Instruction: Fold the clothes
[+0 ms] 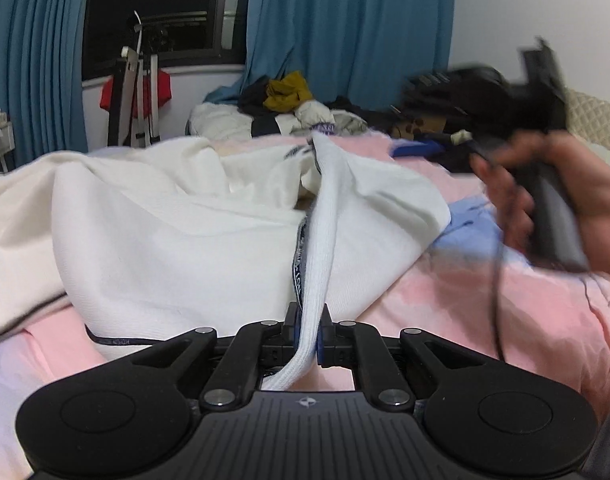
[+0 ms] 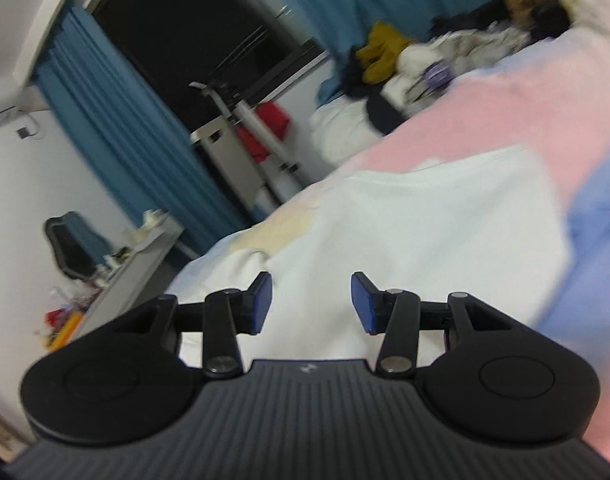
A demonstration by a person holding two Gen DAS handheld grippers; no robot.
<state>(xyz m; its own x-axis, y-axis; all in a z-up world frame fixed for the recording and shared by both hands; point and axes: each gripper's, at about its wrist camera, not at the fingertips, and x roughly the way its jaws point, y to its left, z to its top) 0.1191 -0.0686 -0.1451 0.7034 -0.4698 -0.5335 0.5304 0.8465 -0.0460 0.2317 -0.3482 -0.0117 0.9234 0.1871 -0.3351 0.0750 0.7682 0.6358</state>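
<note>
at the far left of the left wrist view a blue curtain (image 1: 33, 60) hangs beside a dark window, with a folded metal rack (image 1: 135, 96) and something red on it below the sill. nearer, a white garment (image 1: 177, 232) lies rumpled across the left and middle of the bed (image 1: 485, 320), which is covered in a pink sheet with pale blue patches. the left tool (image 1: 308, 330) sits at the near edge, its blue pads closed tight on a ribbed white edge of that garment, which runs away from the tool as a raised ridge toward the far side. beyond it, a heap of clothes (image 1: 289, 108) with a mustard piece on top rests at the far end of the bed. to the right, the person's right hand (image 1: 577, 208) grips a dark handle, blurred, probably in motion. in the right wrist view, tilted and soft, the right tool (image 2: 311, 304) stands wide and holds nothing, above the flat white cloth.
</note>
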